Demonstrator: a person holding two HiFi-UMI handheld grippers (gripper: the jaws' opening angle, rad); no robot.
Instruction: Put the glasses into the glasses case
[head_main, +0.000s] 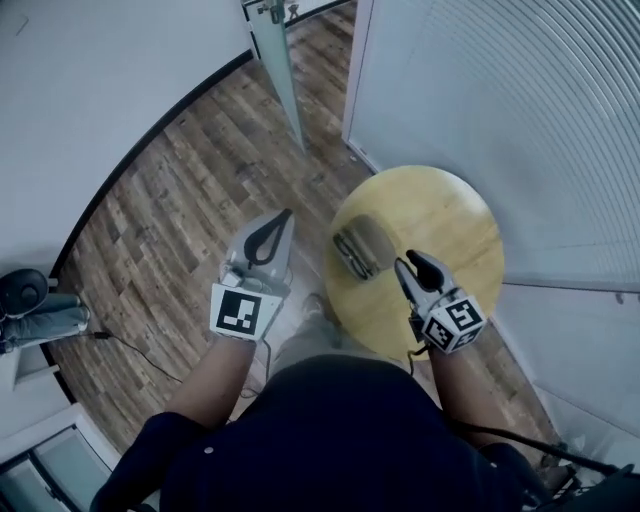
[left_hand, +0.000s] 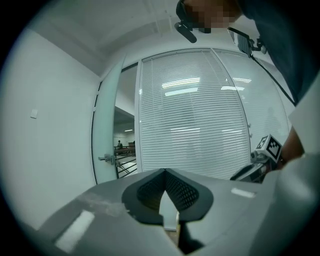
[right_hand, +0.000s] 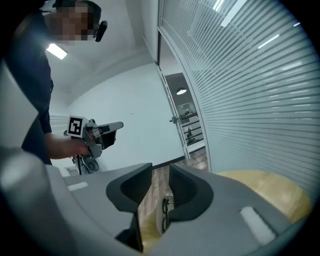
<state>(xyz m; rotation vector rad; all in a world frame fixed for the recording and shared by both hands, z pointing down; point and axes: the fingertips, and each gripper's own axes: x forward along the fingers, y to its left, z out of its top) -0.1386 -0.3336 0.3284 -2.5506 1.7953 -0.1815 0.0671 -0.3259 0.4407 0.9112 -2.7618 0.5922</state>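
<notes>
On the round wooden table (head_main: 450, 215) lies the open glasses case (head_main: 362, 247), with dark-framed glasses (right_hand: 165, 214) lying in it. My right gripper (head_main: 408, 260) hovers over the table just right of the case, above it. In the right gripper view its jaws (right_hand: 160, 167) stand open with nothing between them, and the case shows through the gap. My left gripper (head_main: 288, 214) hangs over the floor left of the table, clear of the case. In the left gripper view its tips (left_hand: 165, 171) meet, shut on nothing.
A wall of white blinds (head_main: 520, 90) curves behind the table. A glass door (head_main: 280, 70) with a handle stands ajar at the back. Wood flooring (head_main: 190, 200) lies to the left, with a cable (head_main: 130, 345) and a shoe and trouser leg (head_main: 40, 310).
</notes>
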